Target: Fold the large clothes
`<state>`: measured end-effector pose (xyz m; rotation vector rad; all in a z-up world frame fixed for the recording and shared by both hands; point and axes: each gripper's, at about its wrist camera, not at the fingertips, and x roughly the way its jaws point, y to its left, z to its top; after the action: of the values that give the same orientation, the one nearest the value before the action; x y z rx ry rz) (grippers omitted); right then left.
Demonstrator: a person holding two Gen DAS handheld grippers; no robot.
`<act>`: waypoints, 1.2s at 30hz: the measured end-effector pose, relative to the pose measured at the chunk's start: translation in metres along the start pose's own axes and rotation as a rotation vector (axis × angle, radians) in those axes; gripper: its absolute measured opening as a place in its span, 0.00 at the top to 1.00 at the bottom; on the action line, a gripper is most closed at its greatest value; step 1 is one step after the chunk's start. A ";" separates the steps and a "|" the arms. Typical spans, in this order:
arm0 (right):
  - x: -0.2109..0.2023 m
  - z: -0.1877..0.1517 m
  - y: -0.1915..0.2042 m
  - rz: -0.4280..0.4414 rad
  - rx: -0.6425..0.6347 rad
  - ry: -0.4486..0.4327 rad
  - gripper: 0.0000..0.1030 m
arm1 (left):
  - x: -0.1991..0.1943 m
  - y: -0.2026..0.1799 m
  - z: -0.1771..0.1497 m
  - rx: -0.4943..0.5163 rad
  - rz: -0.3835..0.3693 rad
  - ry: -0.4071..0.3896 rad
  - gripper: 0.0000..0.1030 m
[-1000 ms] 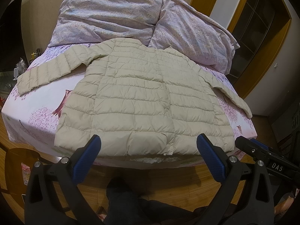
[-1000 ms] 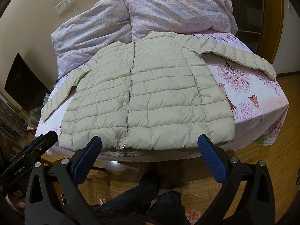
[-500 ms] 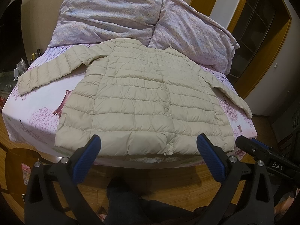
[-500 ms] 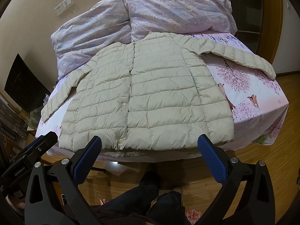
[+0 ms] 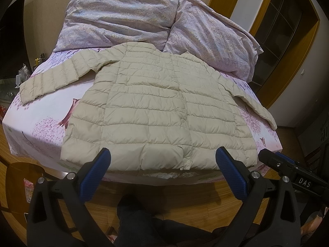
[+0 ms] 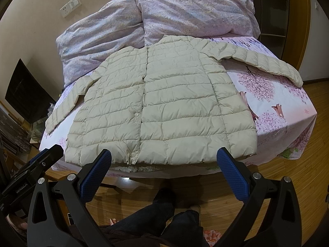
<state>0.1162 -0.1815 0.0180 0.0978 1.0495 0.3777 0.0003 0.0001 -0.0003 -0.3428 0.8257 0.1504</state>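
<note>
Wooden floorboards (image 5: 185,193) run under the near edge of the bed (image 5: 41,123), whose sheet is printed with pink blossom trees. At the far edge of the bed we see two crumpled lilac pillows (image 5: 123,20) lying side by side against the beige wall. We find the cream quilted jacket (image 5: 160,111) spread flat, front up and snapped closed, across the middle of the bed; its hem lies along the near edge and its collar touches the pillows. One sleeve (image 5: 55,78) stretches out toward the left edge of the bed, and the other sleeve (image 6: 265,61) reaches toward the right edge, its cuff close to that side.

We hold our left gripper (image 5: 162,164) above the floor just short of the near edge, its blue-padded fingers (image 5: 94,175) spread wide apart and grasping nothing, framing the middle of the hem. Our right gripper (image 6: 164,164) hangs in the same manner, released and empty, with its fingers (image 6: 232,175) wide on either side of the hem near the lower snaps. Neither tool touches the jacket. In the right wrist view the left gripper's body shows at the lower left; in the left wrist view the right gripper's body shows at the lower right. Below both tools we see dark trouser legs (image 6: 156,216) over the floor.
</note>
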 end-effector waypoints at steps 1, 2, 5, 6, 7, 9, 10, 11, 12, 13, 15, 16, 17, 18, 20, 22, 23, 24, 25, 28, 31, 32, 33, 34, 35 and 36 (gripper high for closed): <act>0.000 0.000 0.000 0.000 0.000 0.000 0.01 | 0.000 0.000 0.000 0.000 0.000 0.000 0.02; 0.000 0.000 0.000 0.000 0.000 0.000 0.01 | 0.000 0.000 0.000 0.000 0.000 0.000 0.02; 0.000 0.001 0.000 0.000 0.001 0.000 0.01 | 0.000 0.000 0.000 0.000 0.000 0.000 0.02; 0.000 0.001 0.001 0.000 0.001 0.000 0.01 | 0.000 0.000 0.000 0.000 0.000 0.000 0.02; -0.001 0.002 0.002 0.000 0.001 0.000 0.01 | 0.000 0.000 0.000 0.000 0.000 0.000 0.02; -0.001 0.004 0.003 0.000 0.002 0.000 0.01 | 0.000 0.000 0.000 0.000 0.000 0.000 0.02; 0.000 0.004 -0.003 0.000 0.002 0.001 0.01 | 0.000 0.000 0.000 0.000 0.000 0.000 0.02; -0.001 0.004 -0.003 0.001 0.002 0.000 0.01 | 0.000 0.000 0.000 0.000 -0.001 0.001 0.02; -0.001 0.004 -0.003 0.001 0.002 0.000 0.01 | 0.000 0.000 0.000 0.000 0.000 0.000 0.02; -0.001 0.004 -0.004 0.003 0.002 0.001 0.01 | 0.000 0.000 0.000 0.000 0.000 0.000 0.02; 0.003 0.005 -0.002 0.003 0.003 0.002 0.01 | 0.000 0.000 0.000 0.001 0.001 0.001 0.02; 0.006 0.006 -0.003 0.003 0.003 0.004 0.01 | 0.000 0.000 0.000 0.001 0.001 0.002 0.02; 0.007 0.006 -0.004 0.003 0.004 0.005 0.01 | 0.000 0.000 0.000 0.000 0.001 0.001 0.02; 0.009 0.007 -0.005 0.003 0.006 0.007 0.01 | 0.000 0.000 0.000 0.000 0.002 0.002 0.02; 0.009 0.012 -0.003 0.005 0.011 0.010 0.01 | 0.001 0.001 0.000 -0.003 0.003 0.004 0.02; 0.012 0.014 -0.004 0.006 0.014 0.012 0.01 | 0.007 0.001 0.005 -0.006 0.004 0.007 0.02; 0.013 0.015 -0.005 0.007 0.016 0.014 0.01 | 0.009 0.001 0.006 -0.008 0.005 0.009 0.02; 0.015 0.017 -0.006 0.008 0.018 0.016 0.01 | 0.011 0.001 0.008 -0.009 0.006 0.011 0.02; 0.016 0.019 -0.007 0.008 0.020 0.017 0.01 | 0.013 0.001 0.010 -0.011 0.006 0.013 0.02; 0.021 0.024 -0.011 0.005 0.032 0.022 0.01 | 0.020 0.003 0.017 -0.018 0.005 0.021 0.02; 0.028 0.033 -0.017 0.002 0.047 0.033 0.01 | 0.026 0.005 0.023 -0.026 0.004 0.027 0.02; 0.030 0.036 -0.019 0.001 0.053 0.034 0.01 | 0.028 0.005 0.026 -0.028 0.005 0.030 0.02; 0.032 0.039 -0.021 -0.001 0.058 0.034 0.01 | 0.031 0.005 0.029 -0.029 0.005 0.032 0.02; 0.034 0.042 -0.024 -0.004 0.064 0.033 0.01 | 0.033 0.005 0.031 -0.030 0.005 0.034 0.02; 0.035 0.046 -0.027 -0.007 0.072 0.030 0.01 | 0.036 0.005 0.035 -0.030 0.006 0.035 0.02; 0.037 0.049 -0.032 -0.010 0.082 0.026 0.01 | 0.039 0.005 0.038 -0.030 0.008 0.038 0.02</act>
<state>0.1833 -0.1930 0.0036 0.1609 1.0909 0.3275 0.0516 0.0184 -0.0066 -0.3716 0.8630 0.1642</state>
